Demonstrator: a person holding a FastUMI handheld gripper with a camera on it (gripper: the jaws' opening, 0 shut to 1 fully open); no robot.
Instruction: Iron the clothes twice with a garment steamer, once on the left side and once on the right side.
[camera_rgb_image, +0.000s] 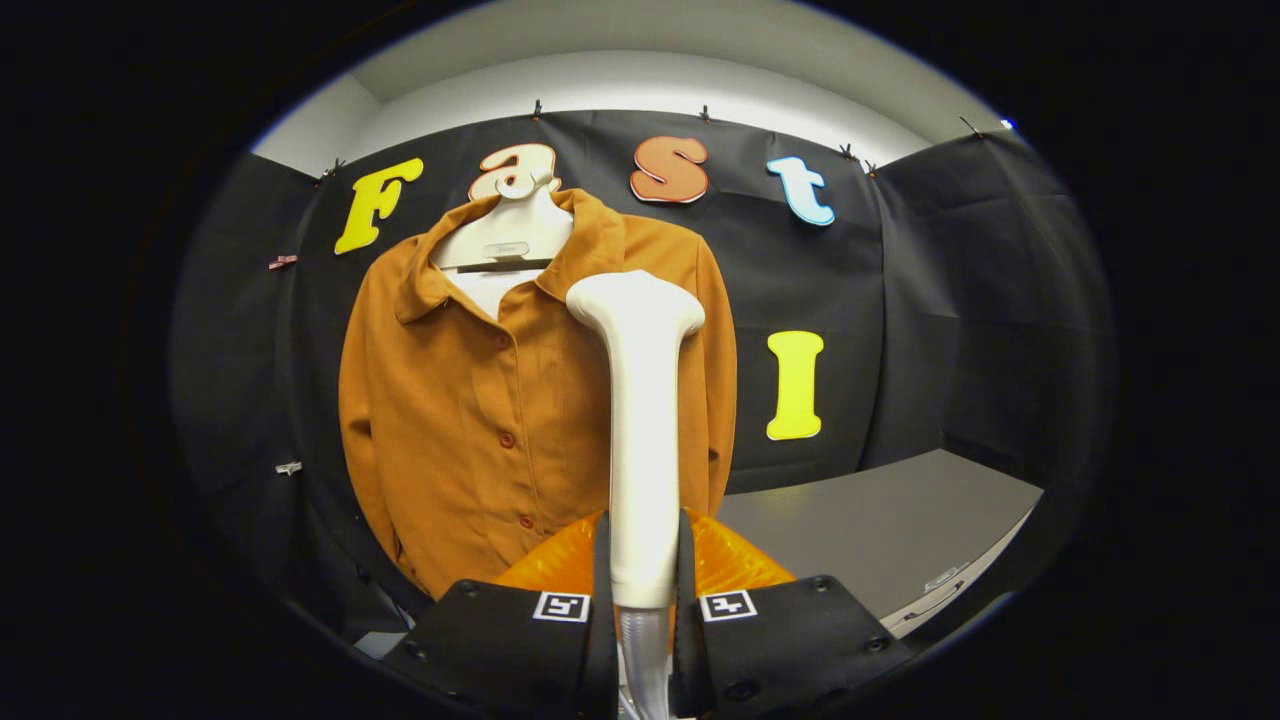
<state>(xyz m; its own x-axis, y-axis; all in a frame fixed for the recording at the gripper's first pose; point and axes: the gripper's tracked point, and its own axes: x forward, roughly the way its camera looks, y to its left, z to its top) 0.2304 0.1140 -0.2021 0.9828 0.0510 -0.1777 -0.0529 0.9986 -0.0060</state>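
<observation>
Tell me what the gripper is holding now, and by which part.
The gripper is shut on the garment steamer, gripping the lower end of its handle, near the hose.

No readable text: only a blurred tag on the hanger (507, 235), square coded markers on the claw (644, 560).

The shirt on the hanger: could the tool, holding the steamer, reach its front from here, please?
Probably yes. The tool is shut on the steamer, whose head is up by the shirt collar, and nothing stands between them.
</observation>
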